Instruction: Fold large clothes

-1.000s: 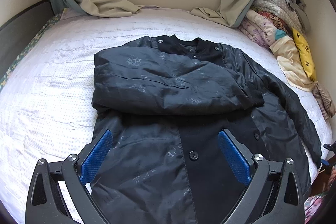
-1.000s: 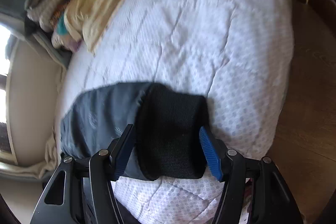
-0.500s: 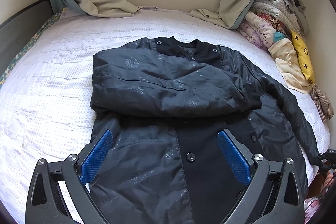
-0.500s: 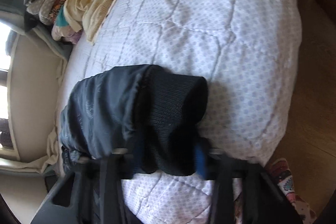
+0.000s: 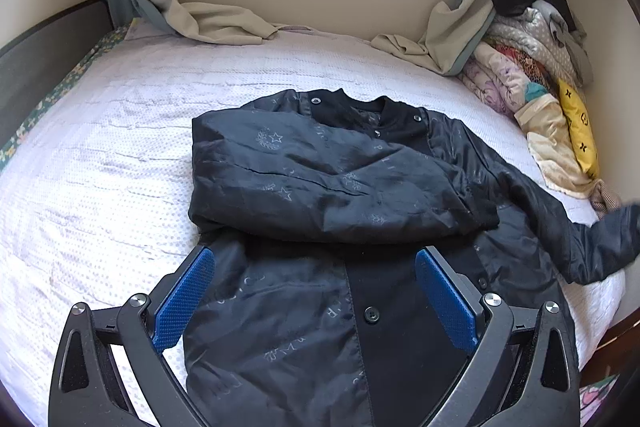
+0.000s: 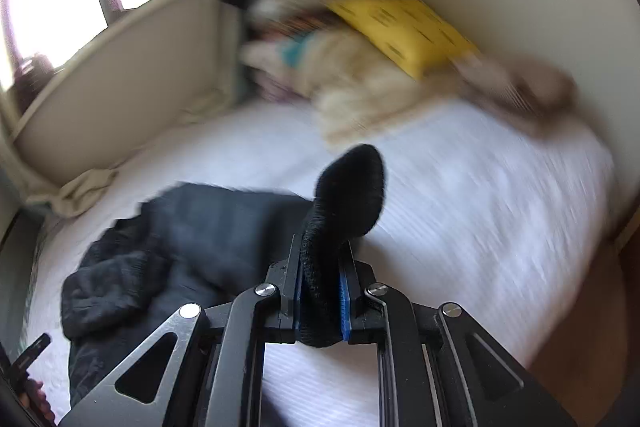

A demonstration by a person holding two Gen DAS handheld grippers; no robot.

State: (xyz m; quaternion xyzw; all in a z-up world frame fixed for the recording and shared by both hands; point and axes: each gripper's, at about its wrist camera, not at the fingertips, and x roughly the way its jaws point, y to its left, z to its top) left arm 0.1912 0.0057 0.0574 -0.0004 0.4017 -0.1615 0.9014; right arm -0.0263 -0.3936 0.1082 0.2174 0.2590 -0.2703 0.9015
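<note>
White quilted bed (image 5: pixel 120 155) is carrying one black jacket (image 5: pixel 320 211), lying front-up with one sleeve folded across its chest. Left gripper (image 5: pixel 316 291) is hovering over the hem, jaws standing wide apart, gripping nothing. Right gripper (image 6: pixel 323 291) is pinching the other sleeve's knit cuff (image 6: pixel 352 195), jaws nearly closed. One yellow pillow (image 6: pixel 404 31) is resting on the clothes pile (image 5: pixel 532 75).

Black star-printed jacket (image 5: pixel 320 187), white dotted bedspread (image 5: pixel 100 167), yellow pillow (image 5: pixel 580 123).
</note>
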